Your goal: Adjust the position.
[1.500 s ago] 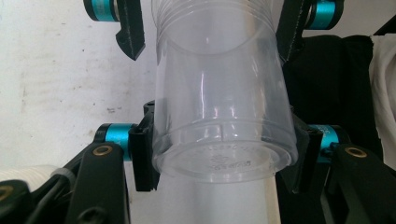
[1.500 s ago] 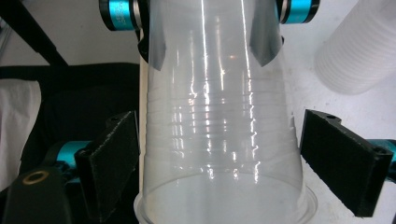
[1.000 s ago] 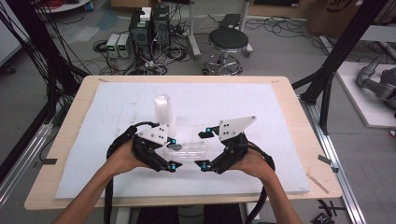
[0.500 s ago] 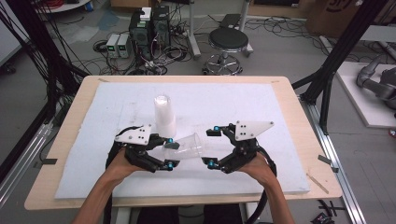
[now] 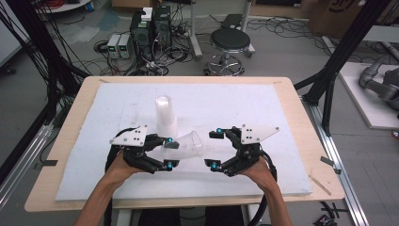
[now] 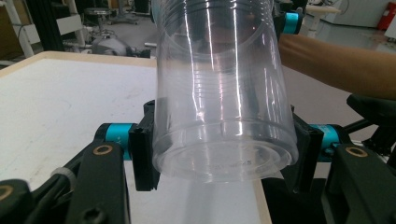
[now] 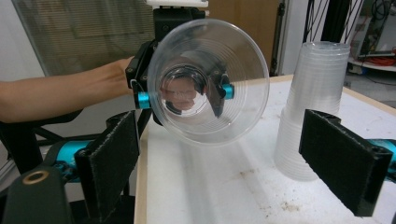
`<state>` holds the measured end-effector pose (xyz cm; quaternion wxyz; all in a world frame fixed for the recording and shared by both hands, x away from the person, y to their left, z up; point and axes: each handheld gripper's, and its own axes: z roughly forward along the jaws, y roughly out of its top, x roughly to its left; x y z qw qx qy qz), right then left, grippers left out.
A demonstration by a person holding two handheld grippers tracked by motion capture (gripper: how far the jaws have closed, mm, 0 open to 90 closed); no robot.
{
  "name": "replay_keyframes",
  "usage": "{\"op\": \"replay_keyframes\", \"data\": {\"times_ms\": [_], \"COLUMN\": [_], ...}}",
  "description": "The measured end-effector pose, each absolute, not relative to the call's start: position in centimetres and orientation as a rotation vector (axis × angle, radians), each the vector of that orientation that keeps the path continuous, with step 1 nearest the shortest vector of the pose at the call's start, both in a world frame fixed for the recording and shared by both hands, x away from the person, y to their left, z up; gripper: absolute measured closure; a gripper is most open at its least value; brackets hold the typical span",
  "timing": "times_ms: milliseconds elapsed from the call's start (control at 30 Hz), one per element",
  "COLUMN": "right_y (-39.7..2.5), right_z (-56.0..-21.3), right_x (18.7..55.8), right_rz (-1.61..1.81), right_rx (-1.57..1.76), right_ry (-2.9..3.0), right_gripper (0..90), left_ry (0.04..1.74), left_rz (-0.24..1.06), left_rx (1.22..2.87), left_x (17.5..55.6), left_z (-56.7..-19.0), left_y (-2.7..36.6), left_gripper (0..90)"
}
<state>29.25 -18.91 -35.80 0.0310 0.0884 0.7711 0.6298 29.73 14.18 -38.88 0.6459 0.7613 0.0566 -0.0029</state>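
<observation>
While both hands sit near the table's front edge, the left gripper (image 5: 167, 152) is clamped on a clear plastic cup (image 5: 187, 145), jaws narrowed to the cup's width and pressing its base end from both sides. In the left gripper view the black pads (image 6: 142, 158) touch the cup wall just above the bottom rim. Cup lies roughly horizontal, held off the surface, open mouth pointing toward the right gripper (image 5: 214, 149); the right gripper view looks straight into that mouth.

Just behind the left gripper, a stack of clear cups (image 5: 165, 116) stands upright, mouth down, on the white pad; apart from the held cup, tho close.

Right gripper: jaws spread wide, nothing between them, near the cup's mouth but not touching. Its foam-faced pads (image 7: 114, 149) stand well apart in its own view, with the held cup and the stack farther off between them.

Surface: white foam sheet (image 5: 263, 108) w/ some scuffs and crumbs, on a light wood table (image 5: 301, 117).

Room, left to right: black frame posts and cables, power boxes and PC towers (image 5: 151, 28) on a grey floor, a black round stool (image 5: 230, 42) behind the table, a low white platform (image 5: 367, 94) w/ grey robot parts at far right.
</observation>
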Motion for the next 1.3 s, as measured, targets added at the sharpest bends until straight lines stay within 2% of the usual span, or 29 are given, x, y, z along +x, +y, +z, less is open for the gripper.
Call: {"op": "replay_keyframes", "data": {"times_ms": [967, 1300], "right_y": [-15.6, -15.7], "right_z": [-36.3, -36.3], "right_x": [29.9, 29.9], "right_rz": [2.044, 2.091], "right_rx": [0.179, 0.132], "right_ry": [2.403, 2.393], "right_gripper": [15.1, 28.9], "left_ry": [0.067, 0.058], "left_rz": [-0.033, -0.035], "left_rx": [1.687, 1.693], "left_x": [29.6, 29.7], "left_z": [-38.8, -38.9], "left_y": [11.8, 11.7], "left_gripper": [41.4, 41.4]}}
